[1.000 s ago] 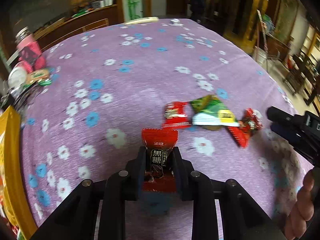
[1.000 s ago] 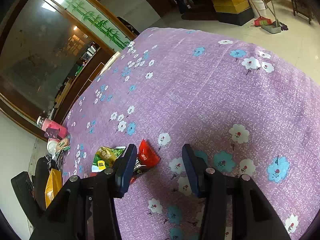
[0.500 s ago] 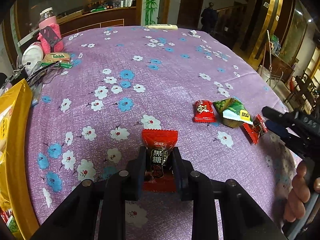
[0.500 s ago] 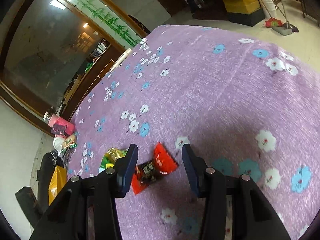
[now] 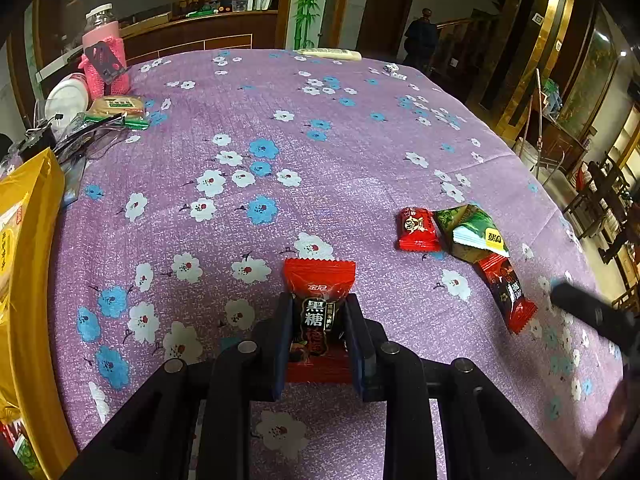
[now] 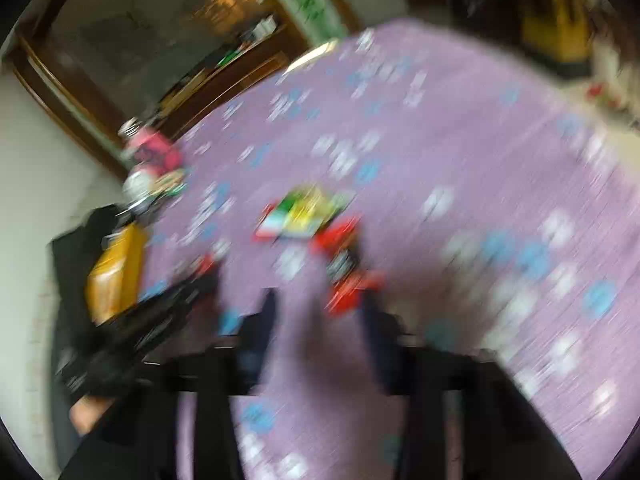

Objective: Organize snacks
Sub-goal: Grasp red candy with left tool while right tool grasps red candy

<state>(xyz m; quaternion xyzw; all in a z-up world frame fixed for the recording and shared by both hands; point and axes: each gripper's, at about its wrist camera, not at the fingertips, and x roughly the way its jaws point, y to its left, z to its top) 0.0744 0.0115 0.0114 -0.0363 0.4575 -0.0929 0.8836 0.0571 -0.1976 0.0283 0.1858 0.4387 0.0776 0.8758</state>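
Left tool (image 5: 319, 312) clamps red candy (image 5: 319, 304), long axis forward; right tool (image 6: 320, 316) blurred, parted, empty.

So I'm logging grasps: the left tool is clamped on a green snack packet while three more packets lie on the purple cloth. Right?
Not quite. In the left wrist view the left tool grips a red packet, not green. Three others do lie on the cloth.
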